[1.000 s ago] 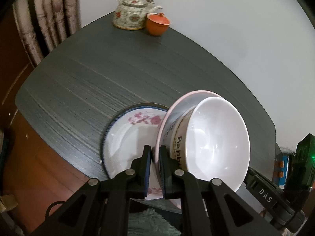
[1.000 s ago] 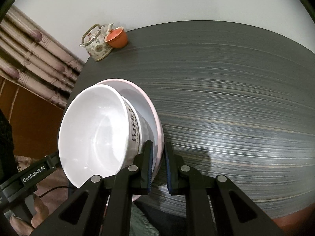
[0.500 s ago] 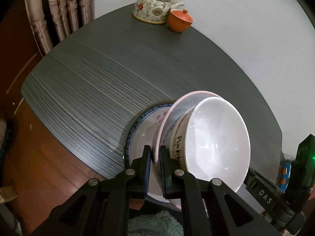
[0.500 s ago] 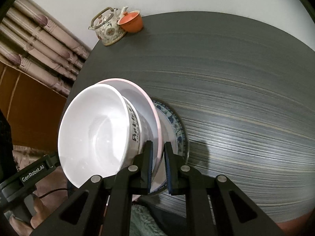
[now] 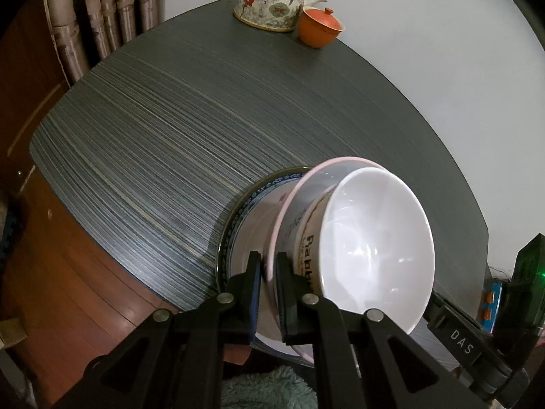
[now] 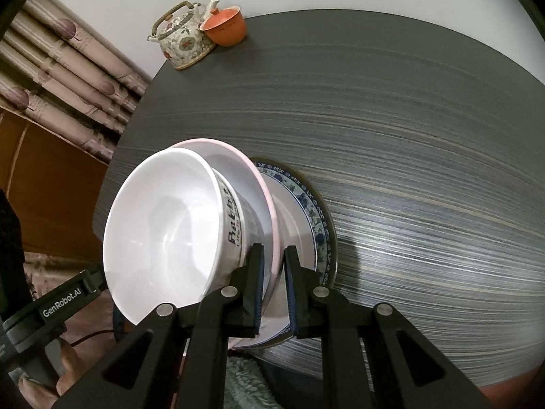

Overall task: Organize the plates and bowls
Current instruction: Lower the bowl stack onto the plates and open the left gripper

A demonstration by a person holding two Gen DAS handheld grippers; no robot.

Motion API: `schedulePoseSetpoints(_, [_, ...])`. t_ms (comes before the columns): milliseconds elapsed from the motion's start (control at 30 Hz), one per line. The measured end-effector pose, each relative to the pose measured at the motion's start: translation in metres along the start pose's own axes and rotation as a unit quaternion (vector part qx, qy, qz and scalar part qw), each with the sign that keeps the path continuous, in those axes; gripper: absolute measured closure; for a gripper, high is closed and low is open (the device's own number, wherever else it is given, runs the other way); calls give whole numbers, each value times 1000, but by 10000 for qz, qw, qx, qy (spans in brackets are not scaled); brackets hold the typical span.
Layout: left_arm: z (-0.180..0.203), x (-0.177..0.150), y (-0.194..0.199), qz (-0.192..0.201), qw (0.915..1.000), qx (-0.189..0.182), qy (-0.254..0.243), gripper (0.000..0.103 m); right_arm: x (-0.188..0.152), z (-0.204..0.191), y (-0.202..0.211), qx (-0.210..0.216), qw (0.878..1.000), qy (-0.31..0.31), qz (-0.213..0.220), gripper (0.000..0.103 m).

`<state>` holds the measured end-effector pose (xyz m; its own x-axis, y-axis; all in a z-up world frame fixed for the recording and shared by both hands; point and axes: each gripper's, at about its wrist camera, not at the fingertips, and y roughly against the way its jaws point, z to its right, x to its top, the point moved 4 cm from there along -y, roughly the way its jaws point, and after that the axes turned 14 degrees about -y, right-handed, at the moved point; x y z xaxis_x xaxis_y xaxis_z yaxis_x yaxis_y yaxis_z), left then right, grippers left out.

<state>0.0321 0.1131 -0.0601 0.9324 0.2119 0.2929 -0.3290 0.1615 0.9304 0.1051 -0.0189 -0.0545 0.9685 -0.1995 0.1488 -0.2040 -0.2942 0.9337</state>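
Lowered, pink plate (image 5: 289,204) clamped in both tools sits over blue-rimmed plate (image 5: 238,225).

We are seeing the bowl (image 5: 378,255) sitting in the plate (image 5: 291,201), which is lying over a second plate (image 5: 238,225) at the desk's (image 5: 190,109) near edge. The left gripper (image 5: 269,266) and right gripper (image 6: 274,262) are flanking the upper plate's rim. At the far edge, the teapot (image 5: 272,0) is standing just beside the lidded cup (image 5: 318,29).
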Motion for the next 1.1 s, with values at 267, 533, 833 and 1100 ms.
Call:
schedulePoseSetpoints(267, [0, 0, 2, 43, 10000, -20, -9, 96, 0, -1, -1, 26, 10000, -27, 2, 89])
schedulePoseSetpoints(533, [-1, 1, 10, 169, 9999, 10, -4, 92, -1, 2, 0, 47, 10000, -17, -43, 87])
schedulePoseSetpoints(833, [-1, -3, 18, 240, 9997, -2, 30, 90, -4, 9, 8, 51, 10000, -34, 69, 70])
schedulePoseSetpoints(1100, [-1, -10, 31, 388, 9992, 125, 38, 84, -9, 17, 23, 131, 9995, -34, 272, 62])
